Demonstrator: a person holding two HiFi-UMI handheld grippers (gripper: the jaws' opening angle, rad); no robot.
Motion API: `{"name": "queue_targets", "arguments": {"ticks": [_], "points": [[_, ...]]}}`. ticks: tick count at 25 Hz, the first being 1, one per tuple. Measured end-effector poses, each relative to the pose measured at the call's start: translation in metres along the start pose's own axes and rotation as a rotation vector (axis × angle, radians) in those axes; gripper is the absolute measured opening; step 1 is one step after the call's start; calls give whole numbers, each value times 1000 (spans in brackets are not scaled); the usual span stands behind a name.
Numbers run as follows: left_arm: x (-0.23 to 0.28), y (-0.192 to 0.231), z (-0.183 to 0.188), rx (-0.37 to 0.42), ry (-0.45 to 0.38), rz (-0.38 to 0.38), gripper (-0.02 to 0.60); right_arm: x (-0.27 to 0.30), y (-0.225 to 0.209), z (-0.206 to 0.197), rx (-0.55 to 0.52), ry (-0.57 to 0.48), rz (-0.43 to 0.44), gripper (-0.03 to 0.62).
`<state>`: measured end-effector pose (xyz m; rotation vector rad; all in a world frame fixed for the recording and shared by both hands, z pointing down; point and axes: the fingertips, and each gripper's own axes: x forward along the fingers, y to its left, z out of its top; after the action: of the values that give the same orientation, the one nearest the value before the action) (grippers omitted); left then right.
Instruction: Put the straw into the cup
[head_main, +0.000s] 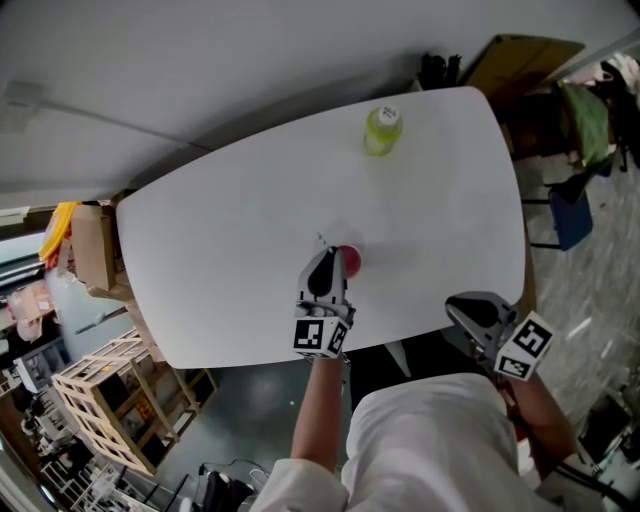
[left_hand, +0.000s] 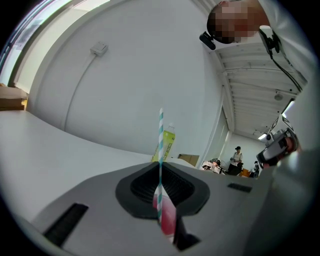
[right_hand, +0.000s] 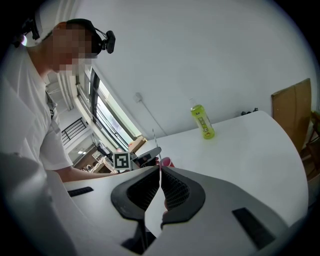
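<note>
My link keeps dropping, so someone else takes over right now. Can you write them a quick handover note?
Left gripper: shut on the straw, held upright.
Right gripper: shut, empty, by the near edge of the table.
Cup: on the table, right beside the left jaws. Bottle at the far edge.
Done: straw in grip, at the cup.
Left: can't tell whether the straw's lower end is in the cup; lower it in, then release.

Bright even light, fisheye-warped edges
</note>
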<state>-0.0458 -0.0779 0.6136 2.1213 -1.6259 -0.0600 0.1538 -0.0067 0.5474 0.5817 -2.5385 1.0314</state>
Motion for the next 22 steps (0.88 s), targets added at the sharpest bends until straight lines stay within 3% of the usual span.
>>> {"name": "queue_targets", "arguments": {"ticks": [22], "points": [[-9,3,-6,103,-1,52,17,-1,1,-8,23,-4,-9,37]]}}
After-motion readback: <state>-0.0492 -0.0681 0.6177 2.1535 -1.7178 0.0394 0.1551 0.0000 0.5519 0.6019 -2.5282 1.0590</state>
